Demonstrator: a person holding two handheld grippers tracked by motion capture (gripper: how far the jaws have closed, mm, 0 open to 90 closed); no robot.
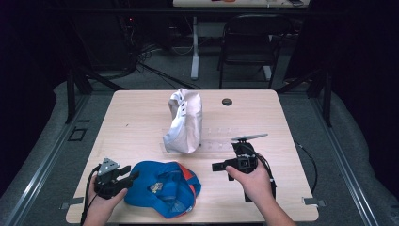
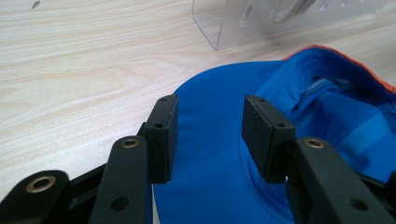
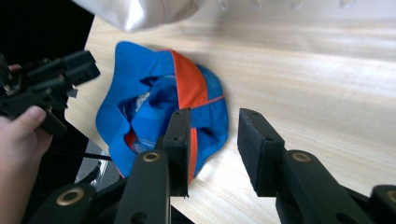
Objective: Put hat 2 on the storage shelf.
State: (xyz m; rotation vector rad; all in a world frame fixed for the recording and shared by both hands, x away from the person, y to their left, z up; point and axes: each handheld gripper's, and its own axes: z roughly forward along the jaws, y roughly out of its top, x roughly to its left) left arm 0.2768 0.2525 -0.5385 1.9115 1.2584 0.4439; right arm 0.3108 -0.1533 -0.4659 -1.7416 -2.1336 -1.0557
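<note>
Jaws of the left gripper (image 1: 128, 174) stand spread astride the blue cap's (image 1: 162, 187) brim at the worktop's (image 1: 141, 117) near edge; squeeze squarely. Right gripper (image 1: 217, 166) hovers spread.

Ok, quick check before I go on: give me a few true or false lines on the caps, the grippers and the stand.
1. The blue cap lies inside up near the table's front edge. True.
2. The left gripper is shut on the blue cap. False: its jaws are open, over the brim.
3. The white cap sits on the clear stand. True.
4. The right gripper holds the white cap. False: it is open and holds nothing, to the right of the blue cap.
5. The blue cap has orange trim. True.
6. The two caps touch. False: bare table lies between them.
</note>
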